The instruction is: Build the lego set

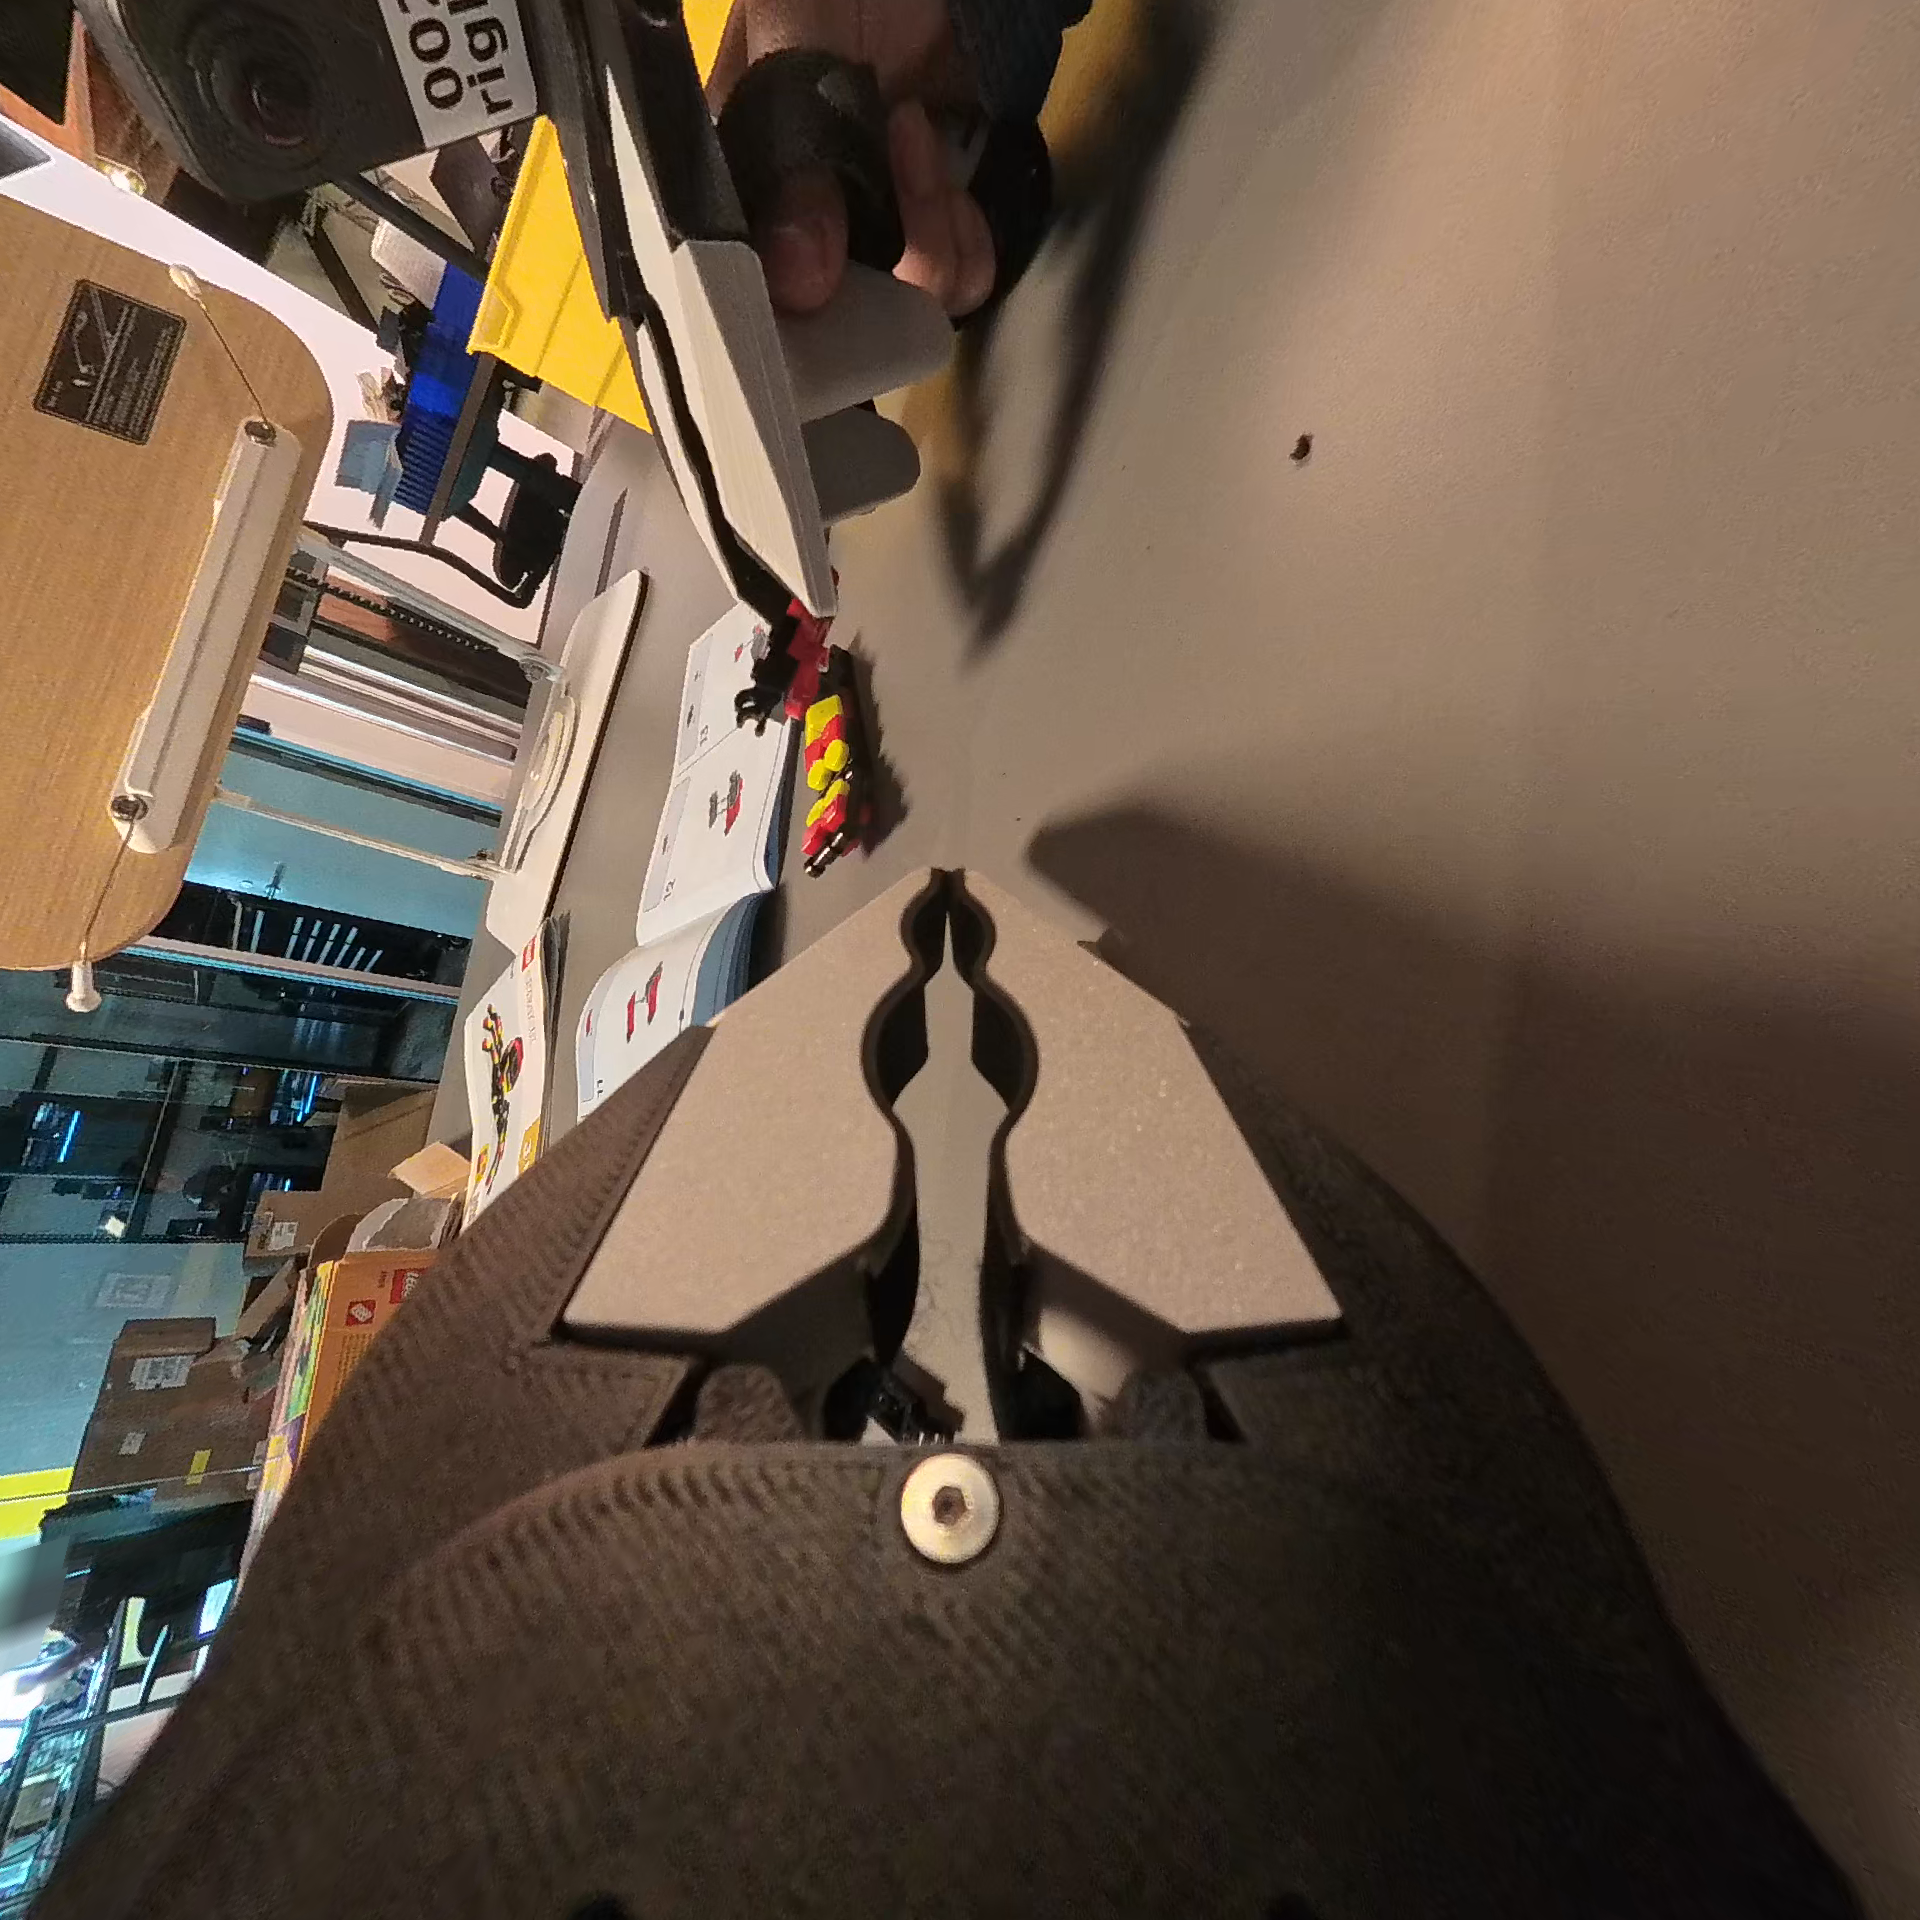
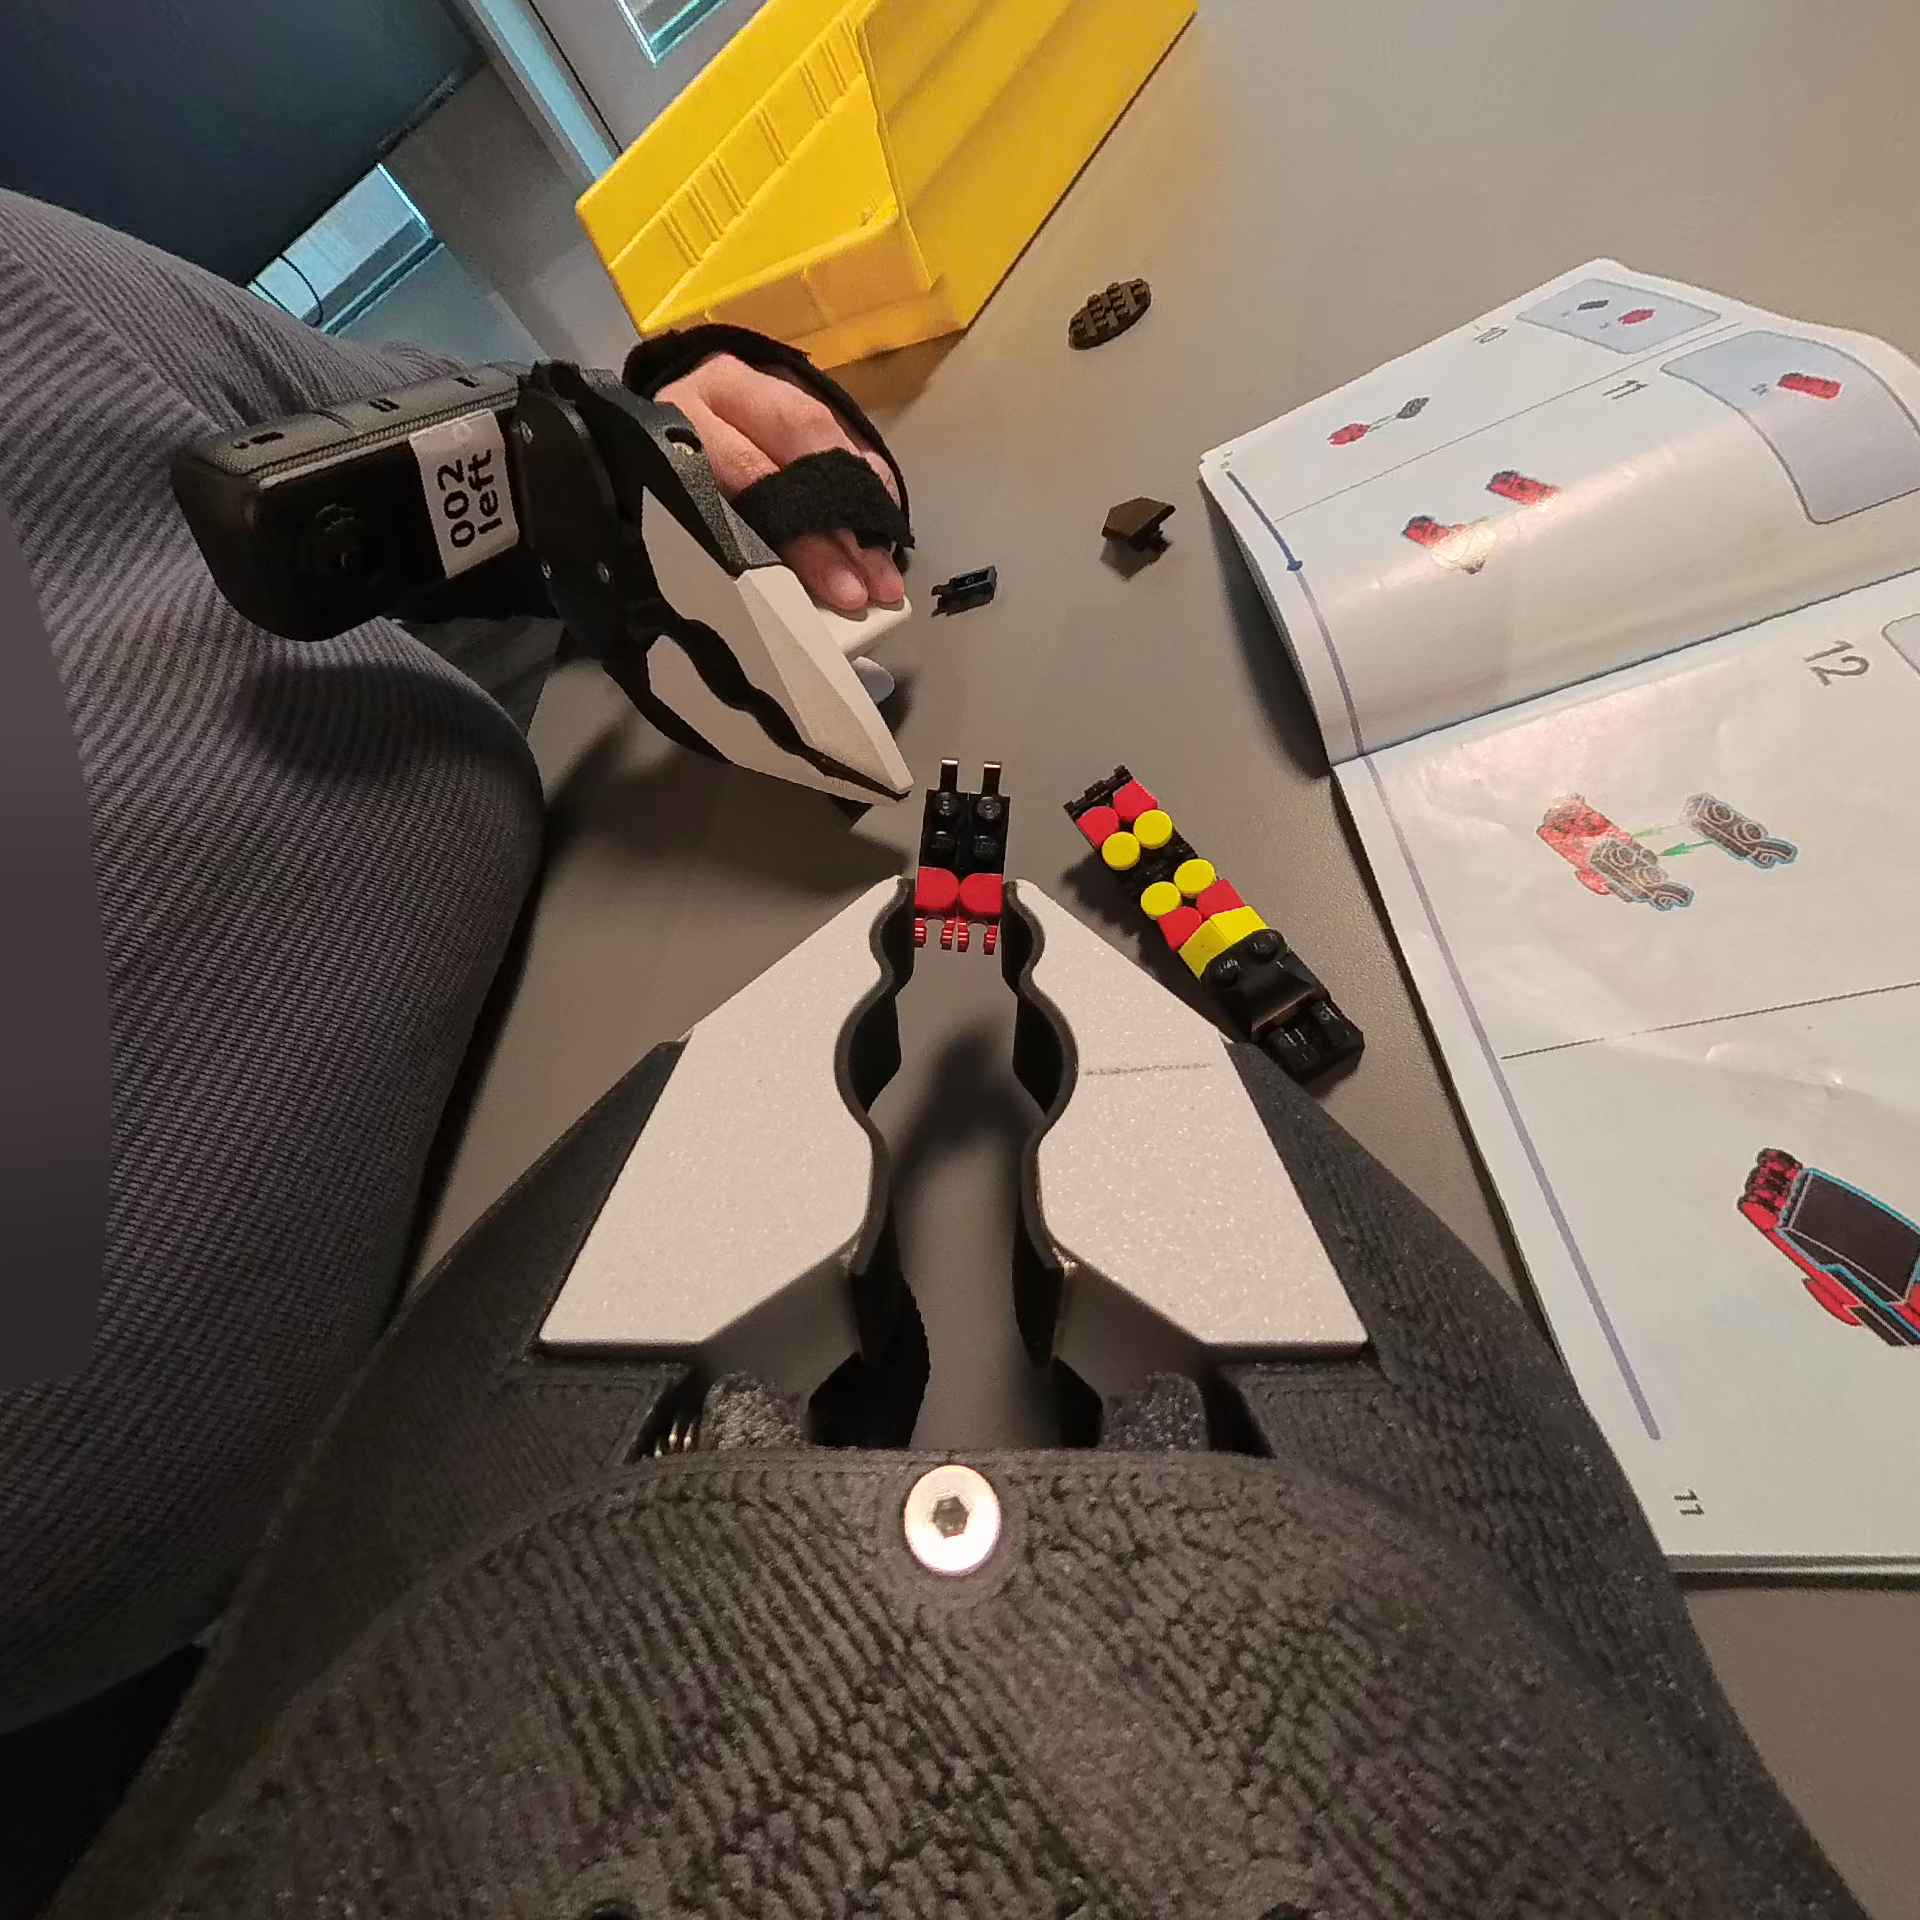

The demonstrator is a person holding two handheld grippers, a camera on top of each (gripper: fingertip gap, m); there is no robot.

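Lego sub-assembly: lying on the grey table as a small black-and-red piece, its red end sitting between the right gripper's fingertips, its black clip end pointing away.
Right gripper: holding its fingers slightly parted, one on each side of the red end; firm clamping cannot be confirmed from either view.
Left gripper: keeping its fingertips pressed together with nothing between them, its tip hovering just beside the sub-assembly's black end.
Long lego strip: resting flat just to the right of the sub-assembly, showing red, yellow and black pieces.
Instruction booklet: lying open on the table to the right of the strip.
Loose black parts: a small clip, a sloped piece and a round plate sitting well apart, farther out.
Yellow bin: standing at the far side of the table.
Person's sleeve: filling the left of the right wrist view.
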